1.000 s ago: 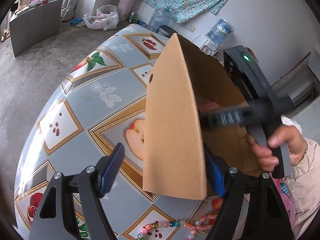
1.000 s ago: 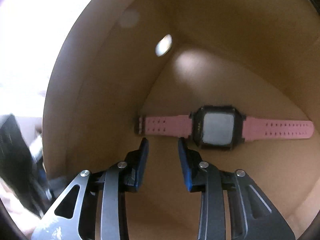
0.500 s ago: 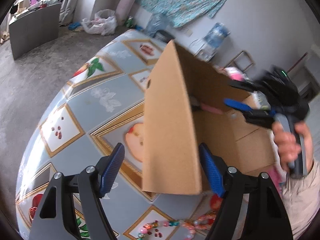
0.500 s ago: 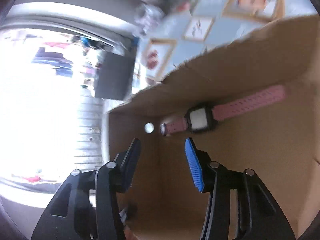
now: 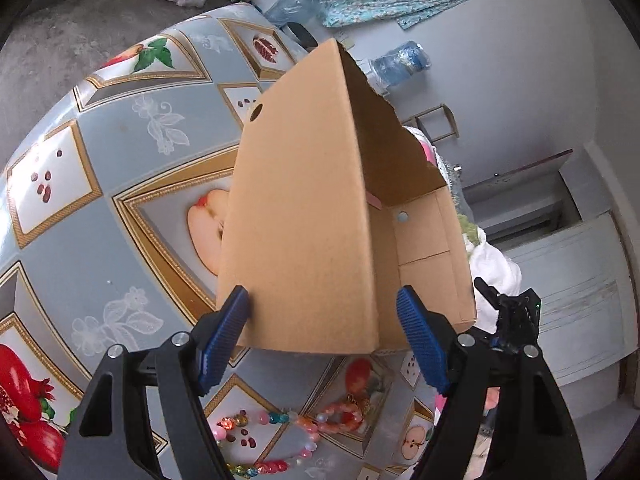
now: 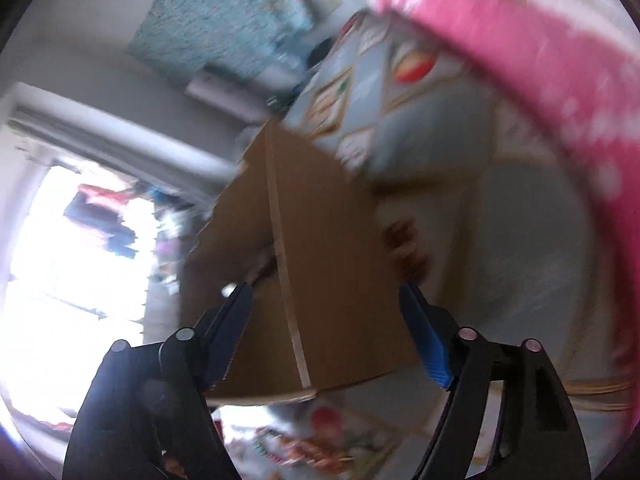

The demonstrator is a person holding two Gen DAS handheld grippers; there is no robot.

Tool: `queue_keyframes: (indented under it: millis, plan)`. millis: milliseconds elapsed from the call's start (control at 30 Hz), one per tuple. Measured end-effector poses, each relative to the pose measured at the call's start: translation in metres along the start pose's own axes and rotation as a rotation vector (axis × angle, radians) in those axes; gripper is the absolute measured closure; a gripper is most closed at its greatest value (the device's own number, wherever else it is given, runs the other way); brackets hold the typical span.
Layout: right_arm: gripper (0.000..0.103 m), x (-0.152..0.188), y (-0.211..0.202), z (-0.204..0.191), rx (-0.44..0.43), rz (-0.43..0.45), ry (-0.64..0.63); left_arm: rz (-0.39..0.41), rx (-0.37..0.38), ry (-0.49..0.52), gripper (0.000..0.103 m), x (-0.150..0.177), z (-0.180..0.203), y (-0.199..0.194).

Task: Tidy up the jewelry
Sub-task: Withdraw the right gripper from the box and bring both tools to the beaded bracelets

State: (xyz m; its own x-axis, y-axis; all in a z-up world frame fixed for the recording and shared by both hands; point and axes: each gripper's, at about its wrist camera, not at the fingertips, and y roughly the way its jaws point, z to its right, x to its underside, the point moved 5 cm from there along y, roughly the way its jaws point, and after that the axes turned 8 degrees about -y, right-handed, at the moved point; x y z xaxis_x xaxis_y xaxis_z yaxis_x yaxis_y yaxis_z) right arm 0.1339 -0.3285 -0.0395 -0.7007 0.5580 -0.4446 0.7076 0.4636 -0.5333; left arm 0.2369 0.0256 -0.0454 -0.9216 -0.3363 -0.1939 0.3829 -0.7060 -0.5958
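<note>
The beaded bracelets (image 5: 280,436) lie on the tablecloth (image 5: 120,160) at 6 o'clock of the cardboard box (image 5: 304,216). Light, limp, slippery: pinch 1 strand crosswise. Left gripper (image 5: 320,336) and right gripper (image 6: 326,332) both gape wide, empty.

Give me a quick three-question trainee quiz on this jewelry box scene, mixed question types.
1. True or false: the left gripper is shut on the cardboard box.
2. Multiple choice: the beaded bracelets lie A) inside the box, B) on the tablecloth in front of the box, C) in the right gripper.
3. Fill in: the strap just visible inside the box is ____.

Key: 1 false, its jaws stand wide apart. 2 B. 3 pink.
</note>
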Motion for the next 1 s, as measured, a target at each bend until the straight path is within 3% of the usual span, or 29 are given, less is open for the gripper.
queue_keyframes:
  millis: [33, 233, 333, 667, 867, 1000]
  plan:
    - [0.036, 0.007, -0.026, -0.013, 0.034, 0.016, -0.03, 0.0, -0.006, 0.001, 0.029, 0.001, 0.002, 0.0]
    - [0.036, 0.023, -0.049, -0.03, 0.085, 0.011, -0.095, 0.02, -0.045, 0.045, 0.029, 0.004, 0.012, -0.008]
    - [0.036, 0.026, -0.017, -0.018, 0.067, -0.001, -0.088, 0.04, -0.064, 0.056, 0.029, 0.006, 0.011, -0.014]
    - [0.036, 0.052, -0.022, -0.024, 0.068, 0.009, -0.071, 0.05, -0.089, 0.077, 0.029, 0.022, 0.004, -0.029]
    - [0.036, 0.035, -0.025, -0.02, 0.072, 0.01, -0.096, 0.055, -0.083, 0.084, 0.028, 0.021, 0.003, -0.03]
    - [0.036, 0.02, -0.049, -0.019, 0.16, 0.08, -0.187, 0.168, -0.147, 0.136, 0.027, 0.025, 0.003, -0.056]
